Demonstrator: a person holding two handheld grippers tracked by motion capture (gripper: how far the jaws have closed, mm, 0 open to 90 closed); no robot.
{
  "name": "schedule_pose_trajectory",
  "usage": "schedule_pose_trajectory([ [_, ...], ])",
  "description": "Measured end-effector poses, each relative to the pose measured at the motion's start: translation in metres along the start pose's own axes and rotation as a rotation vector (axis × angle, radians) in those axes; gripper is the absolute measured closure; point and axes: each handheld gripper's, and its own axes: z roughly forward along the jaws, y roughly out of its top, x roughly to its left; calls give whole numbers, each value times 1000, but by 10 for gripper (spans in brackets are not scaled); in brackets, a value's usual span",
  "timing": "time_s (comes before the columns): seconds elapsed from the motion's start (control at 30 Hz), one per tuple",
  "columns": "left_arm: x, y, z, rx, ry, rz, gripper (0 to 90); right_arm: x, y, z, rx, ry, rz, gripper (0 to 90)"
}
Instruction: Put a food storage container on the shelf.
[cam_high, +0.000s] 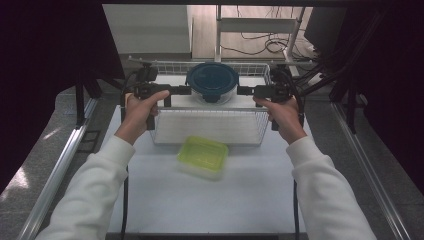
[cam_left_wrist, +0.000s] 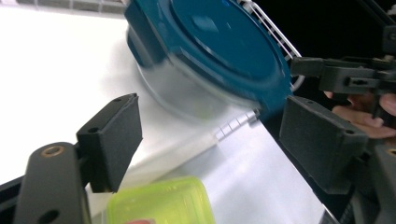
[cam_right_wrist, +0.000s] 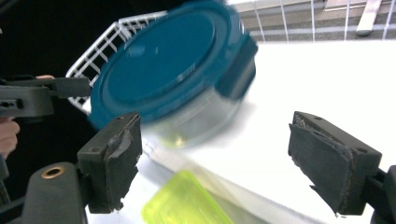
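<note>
A round clear container with a dark blue clip-on lid (cam_high: 212, 80) is inside the white wire basket (cam_high: 210, 127), toward its back. My left gripper (cam_high: 186, 90) is level at the container's left side and my right gripper (cam_high: 242, 90) at its right side, tips pointing inward. In the left gripper view the container (cam_left_wrist: 215, 46) lies blurred beyond the wide jaws of the left gripper (cam_left_wrist: 210, 140), with no pad on it. In the right gripper view the container (cam_right_wrist: 163, 65) sits past the spread jaws of the right gripper (cam_right_wrist: 215, 158). Both grippers are open.
A rectangular box with a lime green lid (cam_high: 202, 156) lies on the white table in front of the basket, and the green box (cam_left_wrist: 159, 203) (cam_right_wrist: 182, 200) also shows low in both gripper views. Metal rails run along both sides of the table. Cables and a frame stand behind the basket.
</note>
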Motion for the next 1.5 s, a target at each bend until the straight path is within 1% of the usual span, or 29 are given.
schedule_pose_trajectory([
  [0.03, -1, -5, -2, -1, -7, 2, 224, 1, -4, -2, 3, -1, -14, 190],
  [0.07, -2, -13, -6, 7, -18, 9, 238, 2, -12, -6, 15, -6, -39, 204],
  [0.1, -2, -13, -6, 7, -18, 9, 241, 2, -12, -6, 15, -6, -39, 204],
  [0.17, -3, -23, -8, 24, -14, 24, 247, 4, -19, -9, 26, -5, -59, 219],
  [0.2, -3, -32, -9, 39, -19, 26, 251, 5, -27, -11, 42, 2, -69, 229],
  [0.23, -3, -32, -9, 39, -19, 26, 254, 5, -27, -11, 42, 2, -69, 229],
  [0.27, -2, -42, -11, 55, -16, 29, 256, 5, -35, -12, 56, 3, -76, 238],
  [0.3, -2, -42, -11, 55, -16, 29, 259, 5, -35, -12, 56, 3, -76, 238],
  [0.37, 0, -52, -12, 74, -8, 33, 261, 4, -43, -13, 73, 10, -81, 247],
  [0.4, 2, -63, -13, 91, 1, 38, 266, 2, -51, -14, 86, 22, -77, 255],
  [0.43, 2, -63, -13, 91, 1, 38, 266, 2, -51, -14, 86, 22, -77, 255],
  [0.5, 5, -74, -13, 112, 9, 46, 267, 0, -59, -15, 99, 35, -75, 260],
  [0.57, 6, -85, -13, 132, 17, 57, 267, -2, -73, -17, 111, 38, -77, 261],
  [0.6, 7, -90, -13, 143, 27, 68, 267, -2, -73, -17, 111, 38, -77, 261],
  [0.63, 8, -94, -14, 151, 32, 76, 268, -3, -77, -17, 113, 39, -79, 261],
  [0.67, 9, -104, -15, 163, 30, 75, 272, -4, -87, -18, 118, 42, -76, 261],
  [0.7, 9, -104, -15, 163, 30, 75, 272, -4, -87, -18, 118, 42, -76, 261],
  [0.73, 10, -108, -16, 168, 30, 77, 273, -5, -96, -19, 128, 45, -72, 261],
  [0.77, 10, -113, -16, 170, 32, 79, 273, -5, -96, -19, 128, 45, -72, 261],
  [0.8, 12, -123, -17, 179, 37, 81, 273, -6, -105, -20, 134, 45, -75, 261],
  [0.83, 12, -123, -17, 179, 37, 81, 273, -6, -105, -20, 134, 45, -75, 261],
  [0.87, 13, -132, -17, 190, 47, 83, 273, -7, -114, -20, 146, 50, -79, 261],
  [0.9, 13, -132, -17, 190, 47, 83, 274, -7, -114, -20, 146, 50, -79, 261],
  [1.1, 15, -156, -15, 232, 78, 102, 274, -7, -140, -18, 186, 25, -96, 261],
  [1.17, 15, -162, -13, 240, 94, 107, 274, -7, -143, -18, 192, 25, -101, 261],
  [1.23, 16, -167, -12, 246, 86, 103, 275, -8, -150, -16, 198, 22, -105, 262],
  [1.3, 16, -173, -10, 255, 90, 103, 274, -9, -154, -15, 204, 20, -105, 262],
  [1.33, 18, -177, -7, 267, 93, 101, 274, -10, -158, -14, 223, 12, -110, 262],
  [1.5, 21, -183, -4, 279, 111, 94, 275, -10, -166, -10, 250, 6, -124, 262],
])
